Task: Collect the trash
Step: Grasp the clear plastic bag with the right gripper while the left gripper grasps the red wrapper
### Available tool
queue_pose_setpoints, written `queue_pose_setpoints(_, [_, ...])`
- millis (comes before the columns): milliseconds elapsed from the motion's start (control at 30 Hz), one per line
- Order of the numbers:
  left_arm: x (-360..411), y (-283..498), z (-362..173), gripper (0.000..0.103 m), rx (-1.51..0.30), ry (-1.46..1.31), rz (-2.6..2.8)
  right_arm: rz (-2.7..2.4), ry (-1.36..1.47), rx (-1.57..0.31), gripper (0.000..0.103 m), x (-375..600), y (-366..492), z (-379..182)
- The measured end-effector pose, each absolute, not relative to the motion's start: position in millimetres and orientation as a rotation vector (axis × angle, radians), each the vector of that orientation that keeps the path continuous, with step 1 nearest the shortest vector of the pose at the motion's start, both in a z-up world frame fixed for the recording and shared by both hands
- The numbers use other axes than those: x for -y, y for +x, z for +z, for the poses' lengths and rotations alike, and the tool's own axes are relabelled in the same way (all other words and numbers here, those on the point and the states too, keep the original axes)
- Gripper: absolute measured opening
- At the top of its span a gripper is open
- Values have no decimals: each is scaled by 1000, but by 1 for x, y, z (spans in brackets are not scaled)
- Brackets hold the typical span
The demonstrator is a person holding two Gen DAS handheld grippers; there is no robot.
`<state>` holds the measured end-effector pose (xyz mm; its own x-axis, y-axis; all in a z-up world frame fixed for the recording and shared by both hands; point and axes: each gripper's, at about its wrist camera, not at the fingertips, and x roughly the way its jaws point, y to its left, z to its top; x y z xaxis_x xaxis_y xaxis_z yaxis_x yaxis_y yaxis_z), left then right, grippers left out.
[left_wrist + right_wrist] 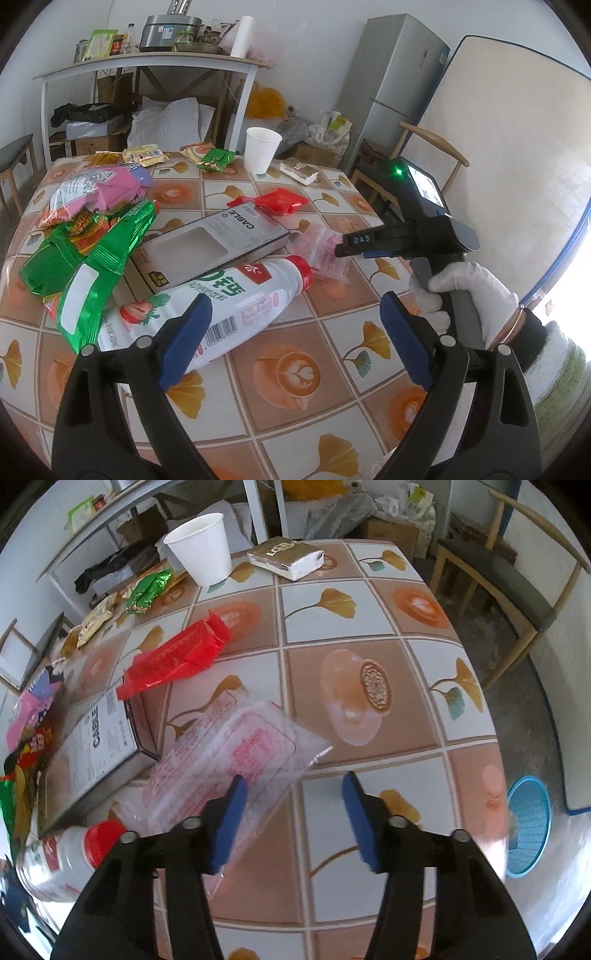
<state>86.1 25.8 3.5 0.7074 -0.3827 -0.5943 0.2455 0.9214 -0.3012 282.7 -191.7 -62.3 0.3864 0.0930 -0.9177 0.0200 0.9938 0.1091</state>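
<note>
Trash lies across a tiled-pattern table [303,369]. A clear plastic wrapper with red print [236,753] lies just ahead of my right gripper [295,819], which is open; its left finger overlaps the wrapper's near edge. In the left wrist view the wrapper [317,247] lies at the right gripper's tips [341,249]. My left gripper [295,332] is open and empty, its left finger over a white drink bottle with a red cap [229,295]. A grey cable box [218,247], a red wrapper [280,201] and green snack bags [92,266] lie nearby.
A white paper cup [261,149], a tissue pack [299,170] and small wrappers [216,158] sit at the far edge. A blue basket [526,834] stands on the floor right of the table. A wooden chair [517,587], a fridge [391,85] and a cluttered shelf [147,62] stand behind.
</note>
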Motion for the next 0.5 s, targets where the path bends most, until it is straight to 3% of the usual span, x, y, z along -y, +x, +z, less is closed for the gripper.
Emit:
queue_pose_setpoints(233, [-25, 85, 5, 88, -701, -203, -357, 62, 65, -1175, 26, 199, 274, -62])
queue_pose_setpoints(500, [-24, 82, 4, 88, -700, -203, -365, 79, 19, -1176, 22, 206, 257, -62])
